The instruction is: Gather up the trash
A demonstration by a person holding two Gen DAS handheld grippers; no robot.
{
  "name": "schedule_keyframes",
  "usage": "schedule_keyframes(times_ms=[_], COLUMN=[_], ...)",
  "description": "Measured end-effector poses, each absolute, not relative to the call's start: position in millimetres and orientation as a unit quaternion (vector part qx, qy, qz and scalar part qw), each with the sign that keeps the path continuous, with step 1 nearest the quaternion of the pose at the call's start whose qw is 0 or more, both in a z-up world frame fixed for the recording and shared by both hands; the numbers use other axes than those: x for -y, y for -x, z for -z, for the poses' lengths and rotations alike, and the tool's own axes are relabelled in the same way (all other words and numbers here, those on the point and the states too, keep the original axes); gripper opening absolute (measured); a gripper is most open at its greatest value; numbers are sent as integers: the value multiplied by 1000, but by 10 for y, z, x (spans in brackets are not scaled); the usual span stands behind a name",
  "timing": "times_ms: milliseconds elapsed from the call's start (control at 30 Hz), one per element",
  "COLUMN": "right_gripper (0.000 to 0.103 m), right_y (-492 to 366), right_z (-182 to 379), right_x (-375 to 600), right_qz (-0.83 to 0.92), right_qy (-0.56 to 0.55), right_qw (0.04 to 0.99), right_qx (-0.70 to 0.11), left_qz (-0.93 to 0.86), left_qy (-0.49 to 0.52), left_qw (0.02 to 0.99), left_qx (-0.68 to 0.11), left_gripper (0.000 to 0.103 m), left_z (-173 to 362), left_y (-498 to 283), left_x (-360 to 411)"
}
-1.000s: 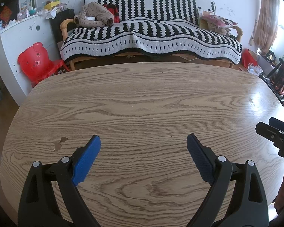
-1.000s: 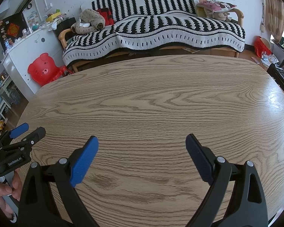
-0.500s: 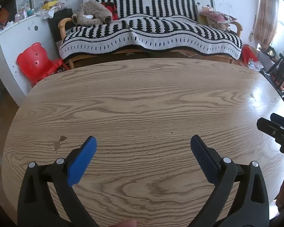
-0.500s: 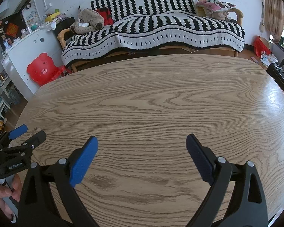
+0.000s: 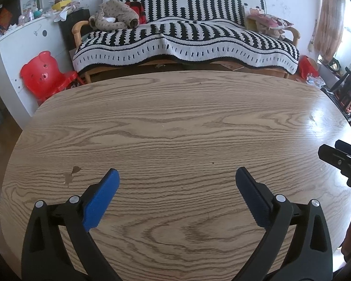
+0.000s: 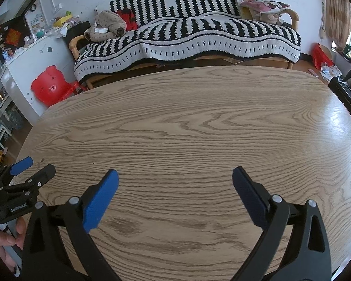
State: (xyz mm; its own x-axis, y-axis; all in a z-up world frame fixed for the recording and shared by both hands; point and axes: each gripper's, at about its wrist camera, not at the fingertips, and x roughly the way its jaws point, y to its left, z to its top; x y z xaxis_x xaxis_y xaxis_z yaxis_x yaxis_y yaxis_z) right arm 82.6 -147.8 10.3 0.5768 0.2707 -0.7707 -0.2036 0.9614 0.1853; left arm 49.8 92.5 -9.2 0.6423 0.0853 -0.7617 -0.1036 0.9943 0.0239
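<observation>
Both grippers hover over a bare oval wooden table [image 5: 175,126]. My left gripper [image 5: 177,175] stands wide open, nothing between its blue pads. My right gripper [image 6: 175,174] is open just as wide and holds nothing. No piece of trash shows on the table [image 6: 187,121] in either view. The right gripper's tips [image 5: 337,155] show at the right edge of the left wrist view. The left gripper [image 6: 29,171] appears at the left edge of the right wrist view, with a hand [image 6: 2,245] on its handle.
A small dark chip [image 5: 71,174] marks the table near its left end. Behind the table stands a sofa [image 5: 187,39] under a black-and-white blanket. A red bear-shaped child's chair [image 5: 44,77] sits at the left, dark chairs [image 5: 346,91] at the right, and scraps [image 6: 328,70] on the floor beside a red bag.
The left gripper's jaws have spread a little wider. Neither hand has moved noticeably.
</observation>
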Motion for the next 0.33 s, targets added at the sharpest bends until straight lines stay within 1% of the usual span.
schedule_keyframes(times_ms=[333], right_gripper=[96], right_y=[-887], right_z=[-20], right_x=[1498], right_qz=[-122], right_qy=[-34], right_qw=[886], right_qx=[-445], left_qz=[-60], left_qy=[20], left_qw=[900], left_qx=[-431], left_gripper=[96], left_z=[163], left_y=[-535], left_x=[-1012])
